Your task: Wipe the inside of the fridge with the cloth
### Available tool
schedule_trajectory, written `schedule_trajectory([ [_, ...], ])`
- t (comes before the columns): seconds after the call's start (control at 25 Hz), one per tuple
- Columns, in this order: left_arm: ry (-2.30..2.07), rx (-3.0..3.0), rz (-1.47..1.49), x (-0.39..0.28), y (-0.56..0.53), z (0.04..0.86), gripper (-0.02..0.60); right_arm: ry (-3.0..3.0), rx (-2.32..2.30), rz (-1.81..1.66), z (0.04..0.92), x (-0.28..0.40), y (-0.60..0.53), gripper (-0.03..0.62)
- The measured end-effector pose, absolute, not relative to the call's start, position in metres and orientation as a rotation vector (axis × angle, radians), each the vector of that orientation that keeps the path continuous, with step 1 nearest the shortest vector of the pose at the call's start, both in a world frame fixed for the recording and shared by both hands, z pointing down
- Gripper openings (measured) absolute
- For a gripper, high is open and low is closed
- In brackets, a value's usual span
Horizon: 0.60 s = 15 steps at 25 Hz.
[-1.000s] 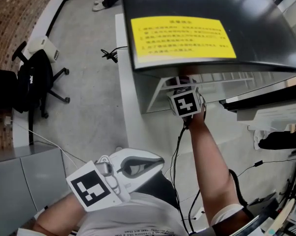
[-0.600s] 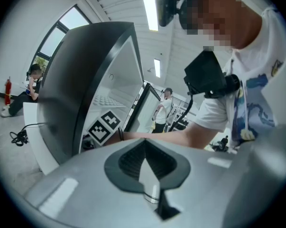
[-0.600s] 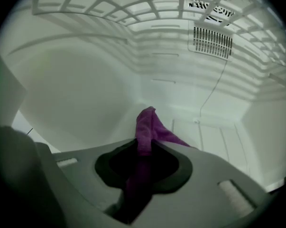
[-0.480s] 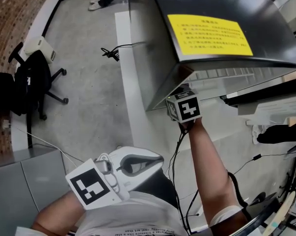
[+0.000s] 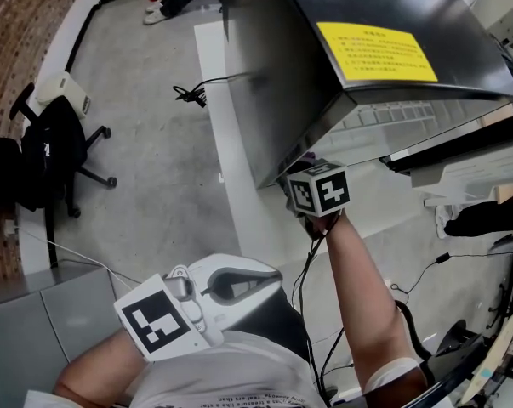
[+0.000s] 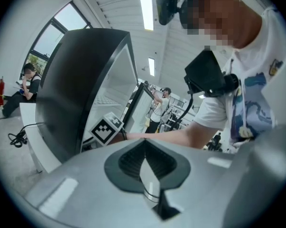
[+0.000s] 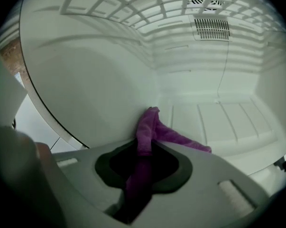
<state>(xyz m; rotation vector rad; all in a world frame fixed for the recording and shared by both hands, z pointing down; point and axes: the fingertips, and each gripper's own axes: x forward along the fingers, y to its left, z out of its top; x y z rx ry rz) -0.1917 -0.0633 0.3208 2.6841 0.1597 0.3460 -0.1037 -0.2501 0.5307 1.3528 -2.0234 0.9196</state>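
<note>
Two claws logged.

Right claw (image 7: pixel 143 148): clenched on the purple cloth (image 7: pixel 149 125). The cloth bunches up out of the jaws, and its free tail trails off to the right. This claw is inside the fridge (image 5: pixel 273 58), facing the corner where the white side wall (image 7: pixel 90 89) meets the back wall (image 7: pixel 214 113), with a wire shelf (image 7: pixel 133 8) overhead. Cloth-to-liner contact cannot be confirmed.

Left claw (image 6: pixel 144 144): jaws together with nothing in them, held low by the person's torso, well apart from the fridge.

Judgement: wiping stroke in hand.
- Lead with the bunched cloth, not the hard jaw tips.
- Press it flat to the side wall.
- Sweep in overlapping passes toward the back corner.
- Keep the clamp firm so the tail cannot slip out.
</note>
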Motion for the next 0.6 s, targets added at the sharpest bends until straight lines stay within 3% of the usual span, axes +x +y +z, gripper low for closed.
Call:
schedule_trajectory([
  [0.6,0.268,2.708,0.343,-0.209,-0.044,0.317,0.005,-2.091,1.377,1.149,0.515,-0.113,-0.218,0.074],
])
